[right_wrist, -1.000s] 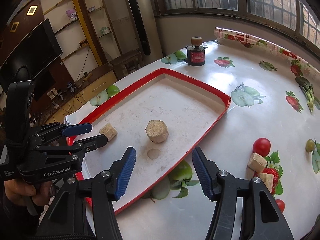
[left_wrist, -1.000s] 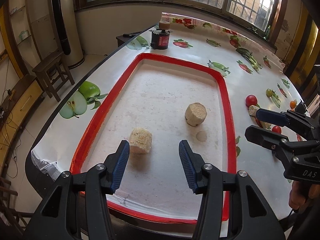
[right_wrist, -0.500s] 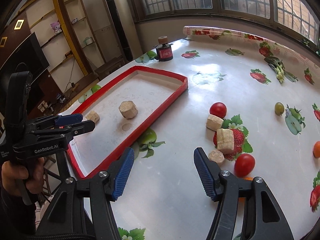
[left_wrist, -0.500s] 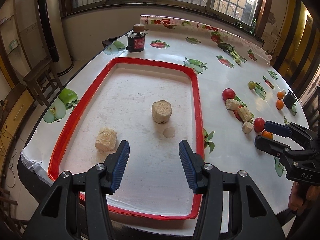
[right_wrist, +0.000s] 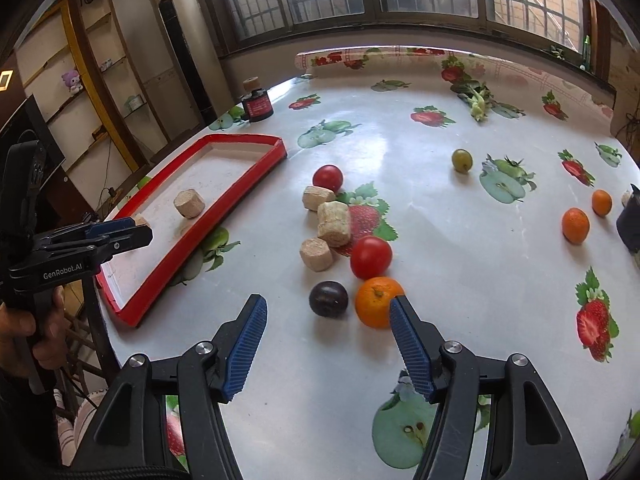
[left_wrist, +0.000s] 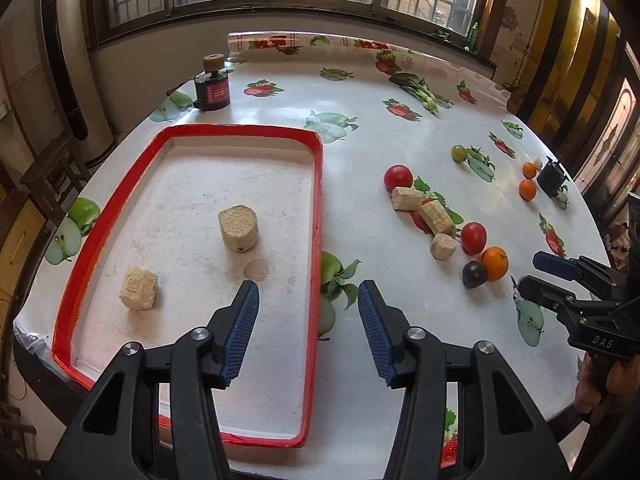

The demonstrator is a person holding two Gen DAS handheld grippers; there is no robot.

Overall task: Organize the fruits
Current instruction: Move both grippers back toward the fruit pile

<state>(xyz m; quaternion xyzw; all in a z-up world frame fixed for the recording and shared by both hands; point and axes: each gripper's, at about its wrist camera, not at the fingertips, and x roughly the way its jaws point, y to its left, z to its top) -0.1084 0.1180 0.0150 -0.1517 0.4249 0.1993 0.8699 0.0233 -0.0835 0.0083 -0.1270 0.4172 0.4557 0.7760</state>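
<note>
From my feed, the round table (left_wrist: 360,128) has a glossy white fruit-print cloth. Red-rimmed tray (left_wrist: 318,208) sits around 9 o'clock. Right of center there's a loose cluster: two tomatoes (right_wrist: 371,257), three tan blocks (right_wrist: 333,218), a dark plum (right_wrist: 329,299) and an orange (right_wrist: 376,301) just beside it. Green fruit (right_wrist: 461,160) at 1 o'clock, two small oranges (right_wrist: 575,225) near 3, black-and-red jar (left_wrist: 212,90) at 11.

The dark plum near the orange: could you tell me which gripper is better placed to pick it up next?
Right. The right gripper is open just before the dark plum; the left gripper hangs over the red tray's edge, farther away.
</note>
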